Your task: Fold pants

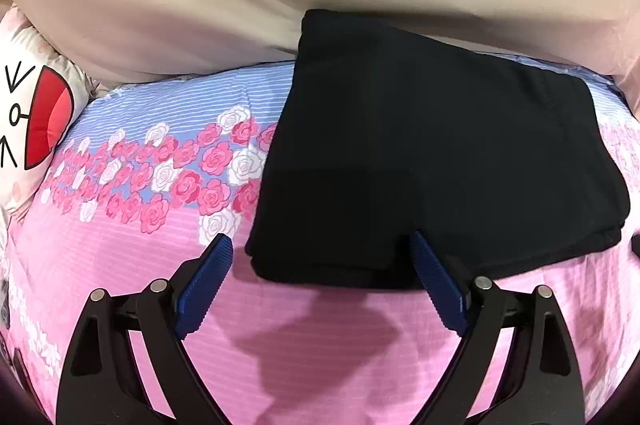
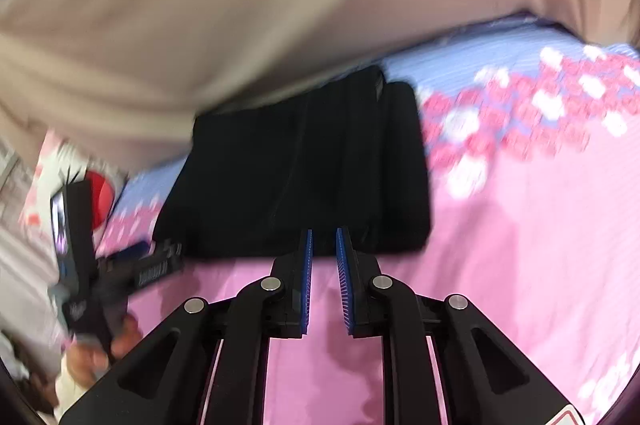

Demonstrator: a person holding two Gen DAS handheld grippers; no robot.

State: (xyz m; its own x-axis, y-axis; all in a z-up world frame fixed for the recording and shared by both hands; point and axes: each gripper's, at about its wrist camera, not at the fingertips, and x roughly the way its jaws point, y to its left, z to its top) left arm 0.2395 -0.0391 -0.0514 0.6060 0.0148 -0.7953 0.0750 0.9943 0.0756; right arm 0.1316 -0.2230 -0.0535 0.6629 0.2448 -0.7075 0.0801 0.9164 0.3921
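Left gripper (image 1: 320, 257) wide open, empty, at folded pants (image 1: 432, 153); right gripper (image 2: 323, 245) nearly closed, empty; right view alone shows hand (image 2: 116, 341).

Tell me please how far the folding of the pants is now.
Done: the black pants lie on the floral bedsheet as a compact rectangle with stacked layers at the edges. In hand: nothing; the left gripper is open near their front edge, and the right gripper is nearly closed on nothing. Left: probably only pulling back, or perhaps a final tidy.
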